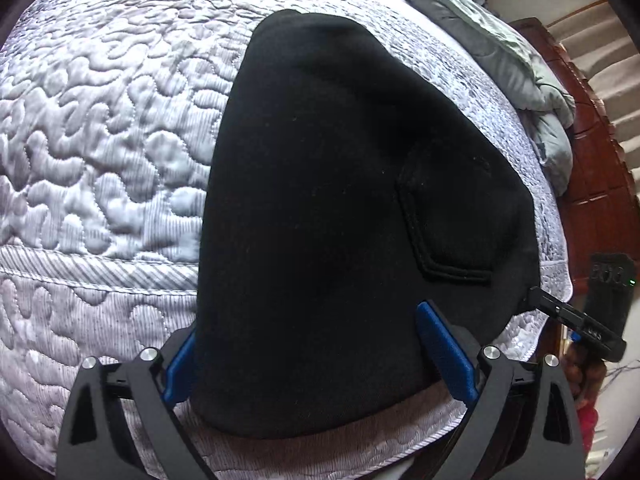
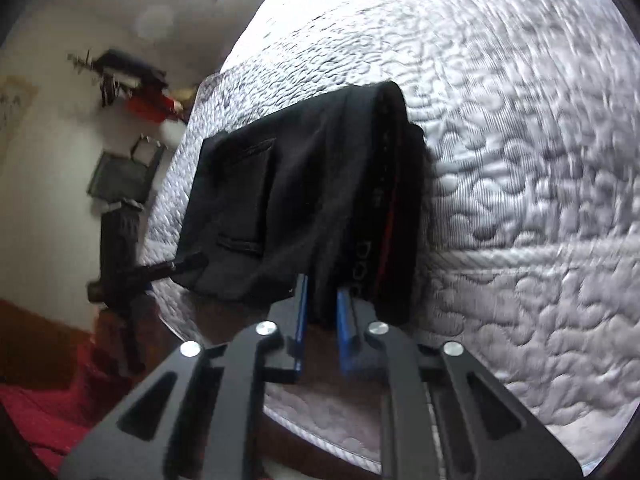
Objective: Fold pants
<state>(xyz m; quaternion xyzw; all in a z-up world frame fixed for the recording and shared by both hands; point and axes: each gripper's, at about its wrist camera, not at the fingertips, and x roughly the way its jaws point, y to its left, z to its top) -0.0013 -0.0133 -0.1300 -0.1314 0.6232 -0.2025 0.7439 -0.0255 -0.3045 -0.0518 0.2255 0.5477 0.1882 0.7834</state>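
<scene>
The black pants [image 1: 340,200] lie folded into a thick bundle on the quilted white mattress [image 1: 100,140], back pocket [image 1: 448,216] facing up. My left gripper [image 1: 316,360] is wide open, its blue pads on either side of the bundle's near end. In the right wrist view the pants [image 2: 304,192] show a waistband with red trim [image 2: 386,224]. My right gripper [image 2: 322,320] is shut on the waistband-side edge of the pants. The left gripper's fingers [image 2: 160,270] show at the bundle's left corner.
A grey duvet [image 1: 512,48] is bunched at the far right of the bed. A dark wooden headboard [image 1: 592,168] stands beyond it. The mattress edge [image 2: 312,412] runs just under my right gripper, with red cloth [image 2: 44,400] on the floor at left.
</scene>
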